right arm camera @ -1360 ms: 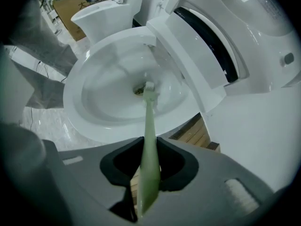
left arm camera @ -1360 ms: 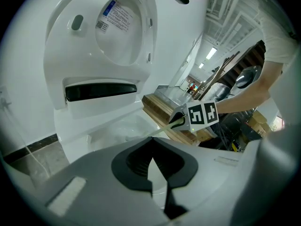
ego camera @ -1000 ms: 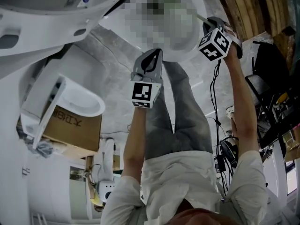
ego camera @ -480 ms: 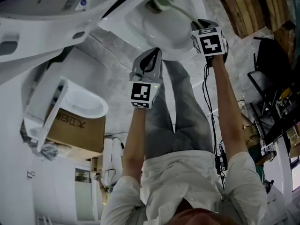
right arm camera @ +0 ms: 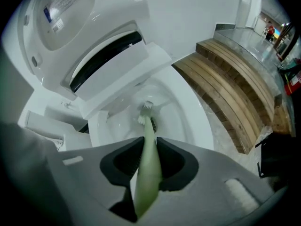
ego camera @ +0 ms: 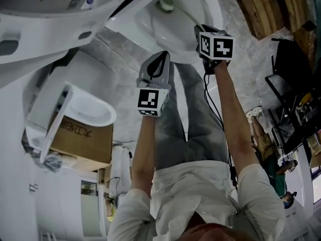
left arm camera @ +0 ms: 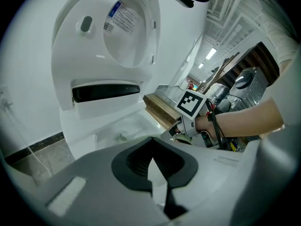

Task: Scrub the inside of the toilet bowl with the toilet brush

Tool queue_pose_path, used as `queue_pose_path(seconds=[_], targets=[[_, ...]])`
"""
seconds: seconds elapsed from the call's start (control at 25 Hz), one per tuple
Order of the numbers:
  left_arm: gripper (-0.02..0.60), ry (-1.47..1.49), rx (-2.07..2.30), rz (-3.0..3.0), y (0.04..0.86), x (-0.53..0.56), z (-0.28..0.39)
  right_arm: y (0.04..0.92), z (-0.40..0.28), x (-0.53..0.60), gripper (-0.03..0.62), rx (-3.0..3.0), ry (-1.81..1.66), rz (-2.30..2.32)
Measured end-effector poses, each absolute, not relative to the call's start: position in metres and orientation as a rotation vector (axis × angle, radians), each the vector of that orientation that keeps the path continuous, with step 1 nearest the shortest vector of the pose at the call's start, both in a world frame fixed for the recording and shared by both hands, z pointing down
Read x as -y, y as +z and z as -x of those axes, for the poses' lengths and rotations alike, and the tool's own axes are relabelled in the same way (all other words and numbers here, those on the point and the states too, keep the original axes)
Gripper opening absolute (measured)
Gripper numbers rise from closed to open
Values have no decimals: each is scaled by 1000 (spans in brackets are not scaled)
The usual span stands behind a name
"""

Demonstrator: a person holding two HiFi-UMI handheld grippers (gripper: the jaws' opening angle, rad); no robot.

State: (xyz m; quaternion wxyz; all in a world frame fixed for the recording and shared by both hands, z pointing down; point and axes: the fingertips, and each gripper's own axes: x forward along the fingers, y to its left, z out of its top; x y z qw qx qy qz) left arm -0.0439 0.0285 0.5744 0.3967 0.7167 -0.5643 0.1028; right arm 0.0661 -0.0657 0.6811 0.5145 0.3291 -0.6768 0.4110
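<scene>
The white toilet bowl (ego camera: 180, 39) lies at the top of the head view, with its lid (right arm camera: 56, 8) raised. A pale green toilet brush (right arm camera: 149, 164) runs between the jaws of my right gripper (right arm camera: 149, 147), which is shut on its handle. Its bristle head (right arm camera: 146, 113) sits low inside the bowl (right arm camera: 197, 117), and in the head view the brush head (ego camera: 164, 4) is near the bowl's far side. My right gripper (ego camera: 201, 34) hangs over the bowl's rim. My left gripper (ego camera: 160, 59) is held just outside the bowl, shut on nothing (left arm camera: 151, 157).
A second white toilet (ego camera: 85, 109) rests on a cardboard box (ego camera: 80, 137) at the left. A wooden slatted platform (right arm camera: 235, 88) borders the toilet on the right. Dark equipment and cables (ego camera: 291, 104) stand at the far right. The person's legs are below the bowl.
My right gripper has moved left and closer over the bowl, and the brush head has gone deeper towards the bowl's far side. The left gripper has barely shifted.
</scene>
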Motion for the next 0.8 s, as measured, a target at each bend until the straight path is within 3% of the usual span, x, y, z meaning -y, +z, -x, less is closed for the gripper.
queue_pose_path(seconds=[0.52, 0.8], targets=[[18, 261, 1484, -1740, 580, -42, 60, 677, -26, 16, 89, 1684, 1129, -647], [18, 264, 1484, -1740, 581, -48, 54, 675, -28, -12, 89, 1715, 975, -491]])
